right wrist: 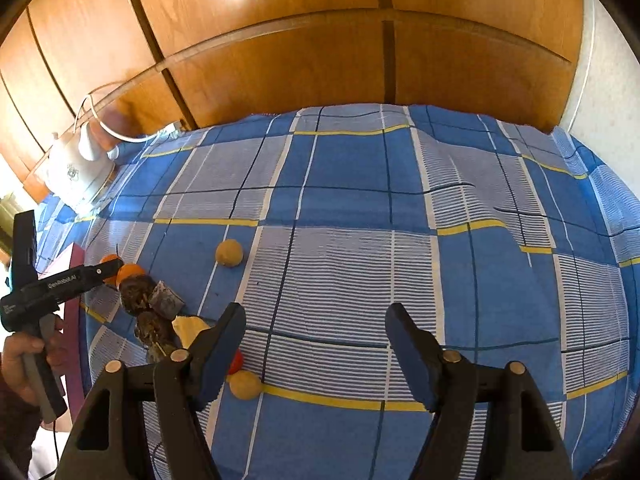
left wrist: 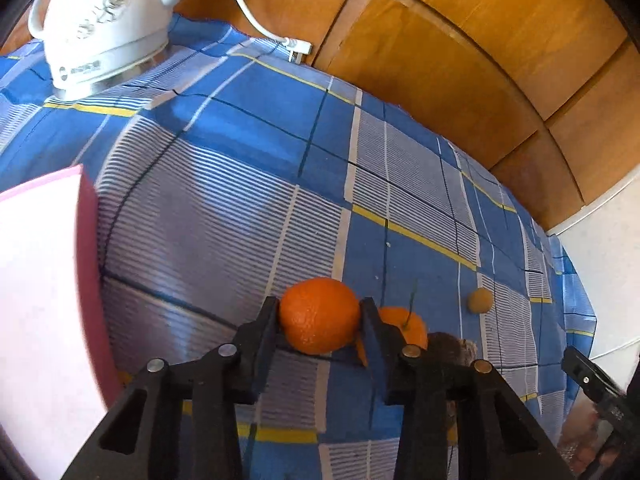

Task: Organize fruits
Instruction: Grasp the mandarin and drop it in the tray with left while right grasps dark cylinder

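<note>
Glossy wood-panelled cupboard doors [right wrist: 320, 60] fill the top of both views, above a surface draped in a soft, slightly rumpled cloth [right wrist: 360, 208] checked in blue, white ribbed stripes and thin yellow lines. A smooth white plastic kettle [left wrist: 100, 28] with its white cord [left wrist: 256, 20] stands at the upper left of the left wrist view.

Low in the centre of that view, the left gripper [left wrist: 320, 316] has its black jaws clamped on a round, dimpled orange [left wrist: 318, 314], one jaw pressed to each side. Just behind the right-hand jaw lies a second orange [left wrist: 404, 326] with a thin green stem. A small, matte tan round fruit [left wrist: 480, 300] sits farther right, apart from the oranges. A flat pink sheet-like object [left wrist: 44, 300] fills the left edge.

In the right wrist view, the right gripper [right wrist: 316, 320] has its jaws spread wide, holding and touching nothing, over bare cloth. Near its left jaw lie another tan round fruit [right wrist: 245, 385] and a small red fruit [right wrist: 235, 362], mostly hidden. A dark, rough, shrivelled cluster [right wrist: 144, 300] lies at middle left, with the first tan fruit beyond it toward the centre.
</note>
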`<state>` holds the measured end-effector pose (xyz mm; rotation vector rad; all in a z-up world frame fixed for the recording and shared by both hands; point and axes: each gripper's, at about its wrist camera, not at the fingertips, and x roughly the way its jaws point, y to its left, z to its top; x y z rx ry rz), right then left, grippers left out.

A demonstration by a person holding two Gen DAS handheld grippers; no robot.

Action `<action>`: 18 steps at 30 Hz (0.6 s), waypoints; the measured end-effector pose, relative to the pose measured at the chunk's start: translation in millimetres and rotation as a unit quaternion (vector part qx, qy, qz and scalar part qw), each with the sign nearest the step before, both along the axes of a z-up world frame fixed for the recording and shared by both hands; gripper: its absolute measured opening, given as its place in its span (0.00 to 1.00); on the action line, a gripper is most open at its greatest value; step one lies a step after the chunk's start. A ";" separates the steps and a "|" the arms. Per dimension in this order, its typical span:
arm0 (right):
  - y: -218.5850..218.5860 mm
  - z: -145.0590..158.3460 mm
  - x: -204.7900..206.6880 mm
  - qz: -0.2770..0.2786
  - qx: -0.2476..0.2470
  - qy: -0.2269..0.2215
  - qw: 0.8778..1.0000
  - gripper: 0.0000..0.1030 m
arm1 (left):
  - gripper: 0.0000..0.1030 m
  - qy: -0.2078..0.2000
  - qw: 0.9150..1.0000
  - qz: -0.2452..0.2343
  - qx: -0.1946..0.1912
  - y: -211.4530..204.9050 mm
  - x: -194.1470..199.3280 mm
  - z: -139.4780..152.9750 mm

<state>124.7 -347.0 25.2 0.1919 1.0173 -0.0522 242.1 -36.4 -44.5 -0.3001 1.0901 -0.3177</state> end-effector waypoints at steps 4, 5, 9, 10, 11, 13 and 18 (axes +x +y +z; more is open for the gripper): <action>8.6 -4.4 0.0 0.025 -0.004 0.007 1.000 0.54 | 0.39 -0.019 1.000 -0.009 0.011 4.8 -21.6 11.9; 10.9 -5.6 -0.4 0.030 -0.003 0.006 1.000 0.51 | 0.39 -0.026 0.999 -0.013 0.016 5.0 -27.3 15.3; 25.9 -11.6 -1.5 0.072 0.005 0.017 0.997 0.44 | 0.39 -0.059 0.997 -0.033 0.034 6.0 -59.4 29.2; 29.8 -12.6 -1.3 0.084 0.008 0.019 0.996 0.43 | 0.39 -0.064 0.997 -0.036 0.036 7.1 -66.9 31.8; 34.8 -13.7 -2.4 0.095 0.009 0.020 0.995 0.42 | 0.39 -0.069 0.996 -0.040 0.037 7.4 -73.7 33.5; 48.1 -15.4 -5.2 0.125 0.013 0.023 0.992 0.42 | 0.39 -0.076 0.995 -0.046 0.038 7.4 -87.9 36.4; 92.7 -12.5 -16.5 0.213 -0.002 0.003 0.977 0.42 | 0.39 -0.083 0.995 -0.054 0.033 11.3 -116.4 39.0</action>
